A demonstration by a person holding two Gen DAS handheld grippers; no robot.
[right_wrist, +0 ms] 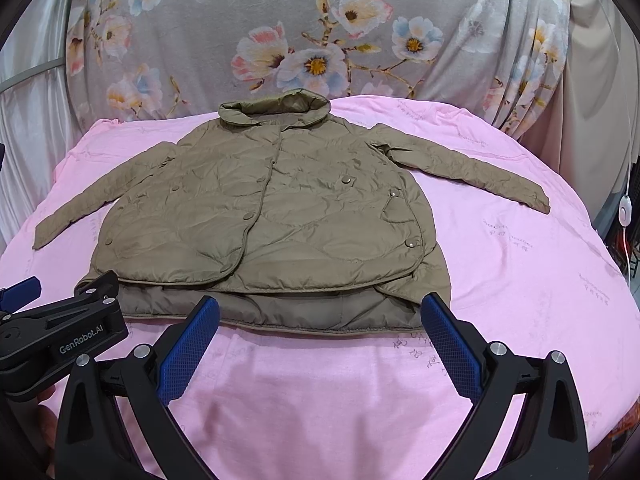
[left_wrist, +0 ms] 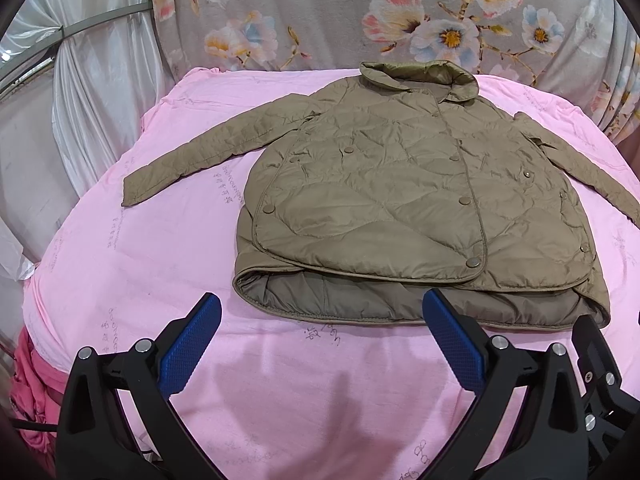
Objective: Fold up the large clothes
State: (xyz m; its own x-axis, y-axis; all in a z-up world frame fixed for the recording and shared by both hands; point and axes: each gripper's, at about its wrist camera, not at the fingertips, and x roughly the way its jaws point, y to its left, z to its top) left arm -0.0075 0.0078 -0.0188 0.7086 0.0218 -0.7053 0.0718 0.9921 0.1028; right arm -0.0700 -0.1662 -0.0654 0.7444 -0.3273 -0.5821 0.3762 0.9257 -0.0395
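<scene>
Jacket flat on bed, both grippers spread and empty, no fold begun.
Left gripper (left_wrist: 322, 334) and right gripper (right_wrist: 320, 334) hover at the hem of the olive jacket (left_wrist: 400, 200); slick quilting may slip or bunch, sleeves may drag. Pink bed (left_wrist: 160, 260) is roomy left, its right edge drops near the cuff.

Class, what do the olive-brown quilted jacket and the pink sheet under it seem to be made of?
Olive-brown quilted jacket: probably thin padded nylon or polyester; slight sheen, puffy stitched panels, round snap buttons. Pink sheet: likely matte cotton-like knit; soft wrinkles, no shine.
</scene>
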